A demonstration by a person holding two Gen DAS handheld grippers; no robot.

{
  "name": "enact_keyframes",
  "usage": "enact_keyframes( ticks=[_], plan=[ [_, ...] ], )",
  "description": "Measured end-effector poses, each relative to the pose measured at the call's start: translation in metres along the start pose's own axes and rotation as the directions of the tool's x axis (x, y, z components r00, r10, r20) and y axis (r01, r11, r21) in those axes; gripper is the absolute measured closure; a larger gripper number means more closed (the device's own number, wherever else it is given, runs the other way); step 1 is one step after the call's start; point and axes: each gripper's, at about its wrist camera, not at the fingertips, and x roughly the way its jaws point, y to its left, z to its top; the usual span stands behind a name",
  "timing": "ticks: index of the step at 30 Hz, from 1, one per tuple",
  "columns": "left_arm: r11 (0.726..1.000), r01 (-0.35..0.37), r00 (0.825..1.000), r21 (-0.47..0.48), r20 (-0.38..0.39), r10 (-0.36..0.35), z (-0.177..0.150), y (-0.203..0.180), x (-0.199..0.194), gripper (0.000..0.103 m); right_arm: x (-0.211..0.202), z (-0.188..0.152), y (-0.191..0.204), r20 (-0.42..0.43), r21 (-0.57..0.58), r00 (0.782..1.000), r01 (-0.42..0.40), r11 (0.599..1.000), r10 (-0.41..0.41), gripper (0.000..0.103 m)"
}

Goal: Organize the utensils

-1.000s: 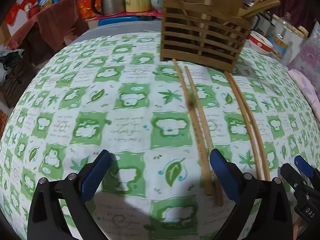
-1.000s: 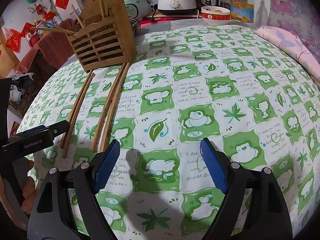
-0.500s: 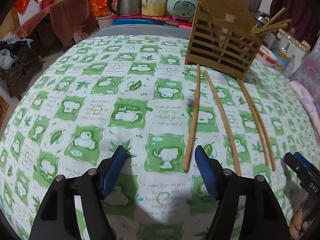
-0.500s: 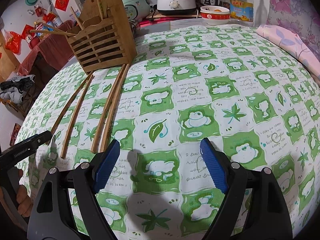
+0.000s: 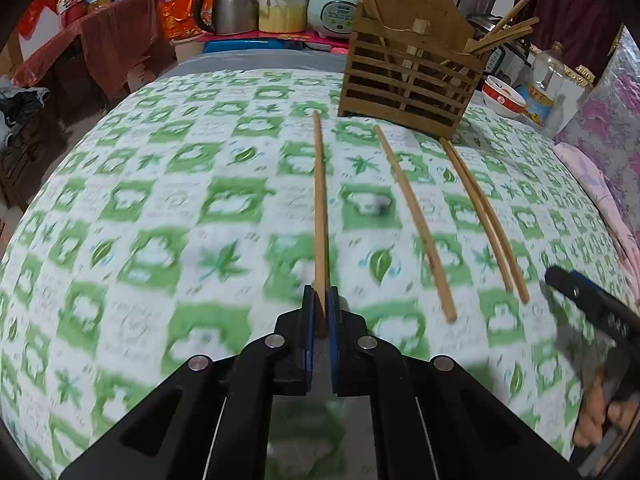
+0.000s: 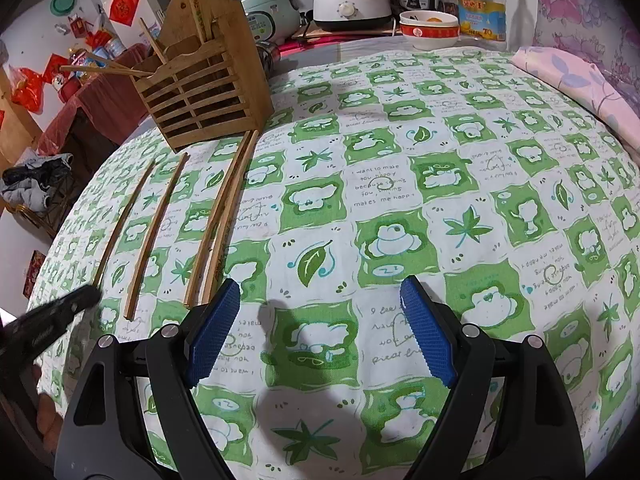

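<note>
The left gripper (image 5: 320, 300) is clamped on the near end of a single chopstick (image 5: 319, 208), its blue pads pinching the wood from both sides. That chopstick's long axis runs straight away from the jaws toward twelve o'clock in the left wrist view, and its far tip ends short of the wooden slatted holder (image 5: 408, 80), which stands at about one o'clock on the green-and-white tablecloth (image 5: 160, 220). The coming move turns on this: the stick already points nearly at the holder, so it probably needs lifting, tipping upright and carrying a little rightward to drop in among the chopsticks already standing there.

Three more chopsticks remain on the cloth. A lone chopstick (image 5: 416, 224) lies just right of the held one, and a touching pair (image 5: 484, 216) lies further right, all angled with their far ends toward the holder's base.

The right gripper (image 6: 320, 328) hangs over bare cloth with its jaws spread wide and nothing between them. From its view the pair (image 6: 220, 224) lies at about ten o'clock, its near ends just beside the left pad, so the right hand is the nearer one for that pair.
</note>
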Motion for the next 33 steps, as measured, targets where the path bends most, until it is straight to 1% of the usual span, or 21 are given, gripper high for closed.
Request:
enact_keyframes(
  ticks=[4,5,6,7,8,9,10,11,12,15,17,19,23,28,29,30,31,33],
  plan=[
    [0.999,0.037,0.999,-0.022,-0.001,-0.037,0.000,0.006,-0.001,0.094,-0.001,-0.001,0.000,0.001,0.001,1.000,-0.009,1.000,0.009,0.023],
    [0.998,0.054,0.999,-0.025,-0.002,-0.054,0.000,0.006,-0.001,0.087,-0.003,-0.001,-0.002,0.003,0.012,1.000,-0.026,1.000,0.026,0.023],
    [0.995,0.093,0.996,-0.031,-0.004,-0.094,0.002,0.007,-0.001,0.075,-0.004,-0.001,-0.005,0.006,0.026,0.999,-0.052,0.998,0.052,0.023],
    [0.992,0.125,0.992,-0.033,-0.007,-0.125,0.002,0.008,-0.001,0.069,-0.005,-0.001,-0.007,0.006,0.041,0.997,-0.081,0.996,0.081,0.023],
    [0.990,0.140,0.990,-0.032,-0.008,-0.140,0.003,0.007,-0.001,0.061,-0.006,-0.002,-0.008,0.003,0.058,0.993,-0.121,0.991,0.121,0.023],
    [0.989,0.144,0.989,-0.028,-0.010,-0.144,0.003,0.005,-0.001,0.057,-0.006,-0.002,-0.008,0.000,0.067,0.988,-0.156,0.985,0.156,0.024],
    [0.989,0.143,0.990,-0.021,-0.011,-0.143,0.003,0.003,0.000,0.054,-0.007,-0.003,-0.007,-0.001,0.066,0.985,-0.171,0.983,0.172,0.025],
    [0.990,0.140,0.990,-0.011,-0.013,-0.141,0.004,0.000,0.000,0.050,-0.008,-0.003,-0.004,-0.002,0.053,0.983,-0.184,0.981,0.185,0.029],
    [0.991,0.133,0.991,-0.002,-0.014,-0.133,0.004,-0.002,0.000,0.048,-0.009,-0.004,0.001,-0.004,0.032,0.982,-0.190,0.981,0.191,0.035],
    [0.995,0.096,0.995,0.011,-0.007,-0.096,0.005,-0.005,-0.001,0.048,-0.009,-0.007,0.014,-0.012,-0.022,0.980,-0.199,0.980,0.199,0.043],
    [0.996,0.090,0.996,0.016,-0.002,-0.090,0.006,-0.005,-0.002,0.048,-0.008,-0.010,0.025,-0.028,-0.072,0.980,-0.200,0.977,0.198,0.047],
    [0.997,0.069,0.998,0.020,0.004,-0.069,0.006,-0.005,-0.003,0.048,-0.007,-0.012,0.034,-0.038,-0.105,0.980,-0.200,0.974,0.197,0.050],
    [0.999,0.053,0.999,0.012,-0.003,-0.053,0.006,-0.003,-0.001,0.048,-0.007,-0.014,0.042,-0.042,-0.138,0.980,-0.201,0.970,0.197,0.054],
    [0.999,0.038,0.999,0.010,-0.005,-0.038,0.005,-0.003,0.001,0.048,0.001,-0.013,0.051,-0.056,-0.173,0.987,-0.161,0.972,0.153,0.063],
    [0.999,0.030,1.000,0.017,-0.005,-0.030,0.005,-0.004,0.001,0.048,0.001,-0.013,0.050,-0.052,-0.172,0.990,-0.140,0.975,0.133,0.071],
    [0.999,0.021,1.000,0.024,-0.004,-0.021,0.004,-0.005,0.001,0.048,0.001,-0.013,0.048,-0.050,-0.167,0.991,-0.128,0.978,0.121,0.087],
    [0.999,0.009,1.000,0.034,-0.004,-0.009,0.004,-0.007,0.002,0.048,0.002,-0.012,0.045,-0.050,-0.155,0.994,-0.107,0.982,0.100,0.096],
    [0.999,-0.006,1.000,0.042,-0.003,0.006,0.003,-0.008,0.001,0.047,-0.001,-0.011,0.036,-0.030,-0.127,0.996,-0.089,0.988,0.085,0.096]
  ],
)
